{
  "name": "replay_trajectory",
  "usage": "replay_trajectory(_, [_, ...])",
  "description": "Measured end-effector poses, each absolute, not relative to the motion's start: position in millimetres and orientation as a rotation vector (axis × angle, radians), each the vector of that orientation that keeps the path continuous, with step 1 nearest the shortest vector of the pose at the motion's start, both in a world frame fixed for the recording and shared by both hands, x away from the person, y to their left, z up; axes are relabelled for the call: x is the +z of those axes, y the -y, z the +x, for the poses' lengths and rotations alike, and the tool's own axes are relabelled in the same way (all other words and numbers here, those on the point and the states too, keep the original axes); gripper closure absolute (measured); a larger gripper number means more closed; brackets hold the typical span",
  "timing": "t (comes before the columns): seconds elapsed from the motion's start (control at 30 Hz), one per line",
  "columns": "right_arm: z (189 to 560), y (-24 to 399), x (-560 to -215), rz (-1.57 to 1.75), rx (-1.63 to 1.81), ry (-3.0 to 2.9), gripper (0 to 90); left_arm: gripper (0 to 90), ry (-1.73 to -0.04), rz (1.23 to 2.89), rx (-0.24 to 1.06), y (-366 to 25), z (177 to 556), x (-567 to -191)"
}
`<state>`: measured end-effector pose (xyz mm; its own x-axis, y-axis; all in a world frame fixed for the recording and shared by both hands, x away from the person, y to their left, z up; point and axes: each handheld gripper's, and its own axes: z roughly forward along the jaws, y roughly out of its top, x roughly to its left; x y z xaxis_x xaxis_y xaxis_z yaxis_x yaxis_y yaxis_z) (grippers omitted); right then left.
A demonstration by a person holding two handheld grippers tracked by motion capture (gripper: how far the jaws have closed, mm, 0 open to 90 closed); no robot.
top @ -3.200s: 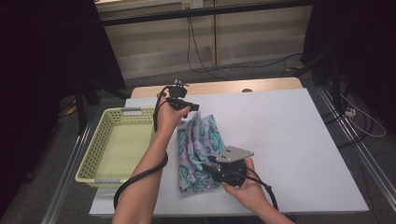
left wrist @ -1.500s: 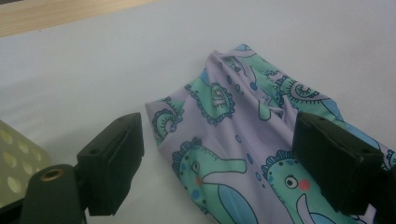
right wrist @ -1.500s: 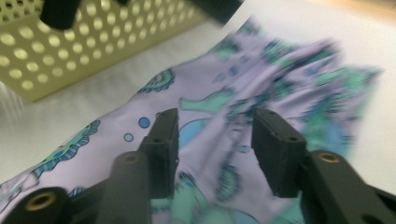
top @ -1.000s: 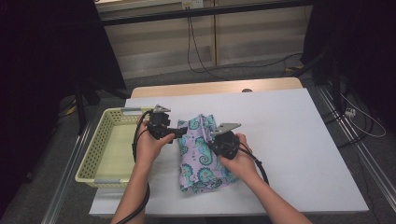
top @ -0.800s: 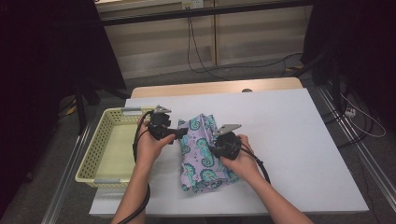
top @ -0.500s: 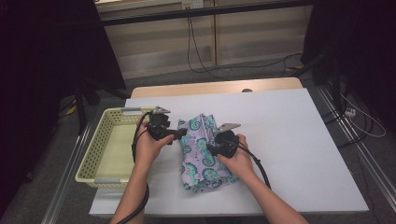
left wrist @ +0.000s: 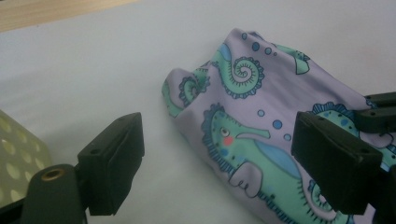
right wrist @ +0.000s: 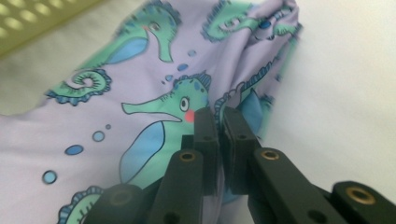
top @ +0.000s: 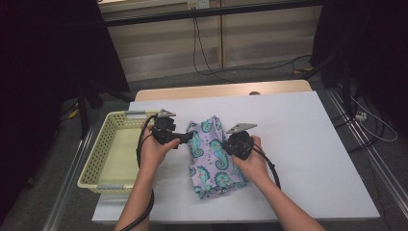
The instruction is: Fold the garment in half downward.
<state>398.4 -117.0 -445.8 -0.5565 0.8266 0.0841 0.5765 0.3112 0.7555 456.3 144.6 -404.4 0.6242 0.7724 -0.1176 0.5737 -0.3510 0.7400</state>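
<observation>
White tabletop (top: 308, 144) fills the middle of the high view, with a pale yellow basket (top: 91, 159) hanging at its left edge and dark floor all round. On it lies the seahorse-print cloth (top: 214, 161), folded into a long bundle between the two hands. The left gripper (top: 185, 139) sits at the bundle's left side, the right gripper (top: 230, 145) at its right edge. Bare table stretches wide to the right and far side; the near edge is close to the bundle's lower end.

From the left gripper view, the jaws stand well apart with nothing pinched, the cloth (left wrist: 261, 140) lying between and beyond them, and a corner of the basket (left wrist: 14, 158) at the lower left. To fold or lift cleanly, this side should take the fold's edge before any pull begins.

From the right gripper view, the right gripper (right wrist: 219, 121) has just been closing and its jaws are now all but together on a ridge of the cloth (right wrist: 140, 116); it seems to hold fabric, though blur leaves the bite uncertain. Lifting both sides evenly, toward the basket, would keep the folds from slipping.
</observation>
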Motion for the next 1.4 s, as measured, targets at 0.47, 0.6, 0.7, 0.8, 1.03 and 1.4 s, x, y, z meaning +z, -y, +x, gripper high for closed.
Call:
replay_trajectory(0.47, [388.7, 125.1, -441.5, 1.208, 1.066, -2.28, 71.0, 17.4, -1.061, 2.06, 0.334, -146.3, 455.4, -405.5])
replay_trajectory(0.6, [378.8, 129.3, -442.8, 1.176, 1.05, -2.319, 77.2, 17.4, -1.057, 2.068, 0.33, -143.8, 454.4, -405.2])
replay_trajectory(0.7, [375.9, 133.2, -444.8, 1.187, 1.073, -2.317, 79.8, 17.4, -1.056, 2.061, 0.332, -141.7, 453.4, -405.3])
replay_trajectory(0.8, [373.2, 132.8, -446.3, 1.178, 1.071, -2.335, 80.4, 17.3, -1.061, 2.059, 0.331, -141.7, 453.2, -405.6])
replay_trajectory(1.03, [373.0, 133.0, -449.0, 1.174, 1.075, -2.358, 89.9, 17.0, -1.057, 2.065, 0.329, -143.2, 453.9, -406.6])
replay_trajectory(1.4, [366.1, 141.6, -440.3, 1.155, 1.129, -2.349, 90.0, 16.7, -1.057, 2.06, 0.326, -140.7, 453.6, -408.1])
